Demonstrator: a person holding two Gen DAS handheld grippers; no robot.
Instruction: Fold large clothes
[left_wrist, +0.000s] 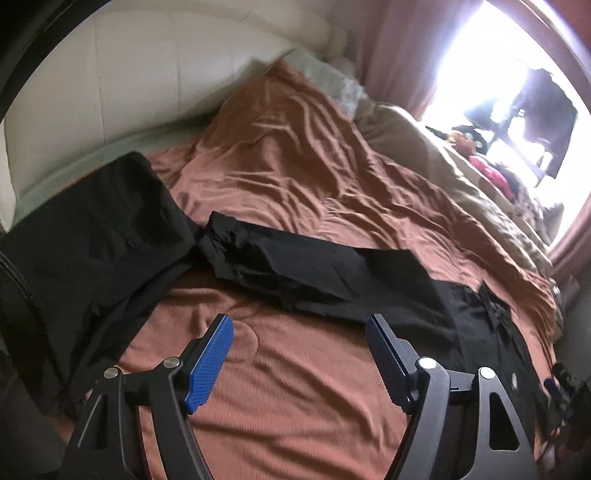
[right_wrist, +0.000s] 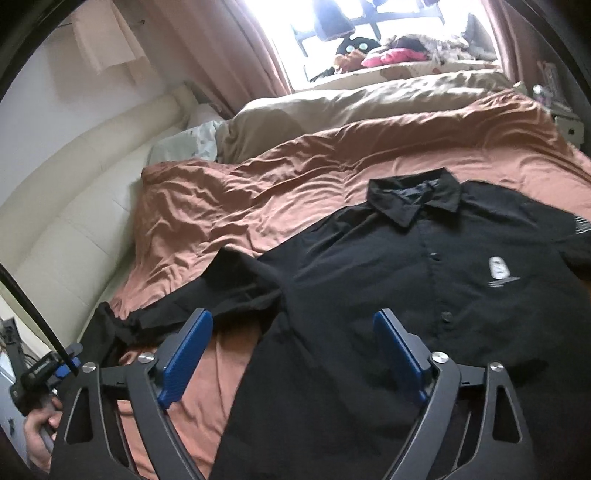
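Tools, left and right, gape empty above black shirt.

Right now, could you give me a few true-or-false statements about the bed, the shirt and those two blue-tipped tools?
1. The black shirt lies collar away from the right tool. True.
2. The right tool grips the shirt. False: its jaws are open, holding nothing.
3. The bedcover is rust-coloured and wrinkled. True.
4. The left tool is shut. False: it is open above the bedcover.
5. The shirt's front shows a small white print. True.
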